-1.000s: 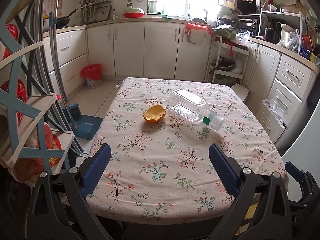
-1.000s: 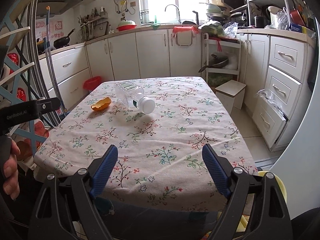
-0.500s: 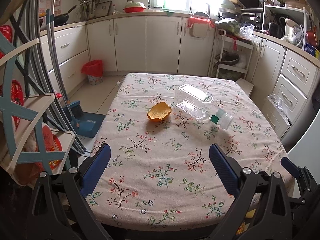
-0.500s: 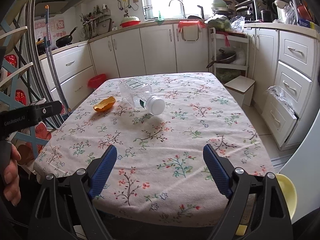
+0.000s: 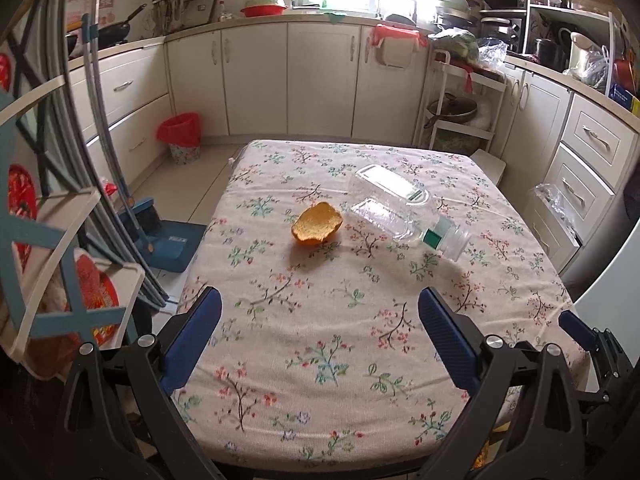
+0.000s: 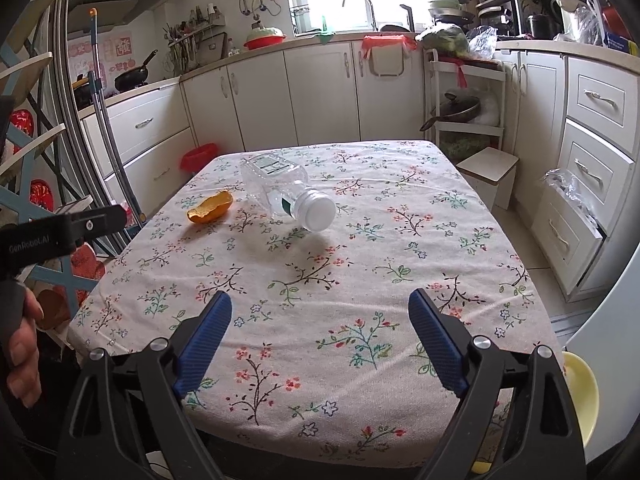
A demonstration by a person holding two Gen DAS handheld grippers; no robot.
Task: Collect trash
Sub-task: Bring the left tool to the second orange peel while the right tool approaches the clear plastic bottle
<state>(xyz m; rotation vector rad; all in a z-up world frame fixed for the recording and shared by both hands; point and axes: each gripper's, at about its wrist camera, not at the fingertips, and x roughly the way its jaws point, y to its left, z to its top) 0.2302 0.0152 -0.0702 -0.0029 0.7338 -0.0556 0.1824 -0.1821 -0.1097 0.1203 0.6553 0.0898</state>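
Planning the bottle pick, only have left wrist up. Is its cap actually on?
Observer: Yes. The right wrist view shows a white cap closing the bottle, with the cap end pointing toward the right gripper.
Operator: Is the right gripper open?
Observer: Open, jaws wide apart, with nothing between them.
Operator: Can you see who's holding the left gripper?
Observer: Only a hand at the frame's left edge, fingers wrapped round the handle of the left gripper.
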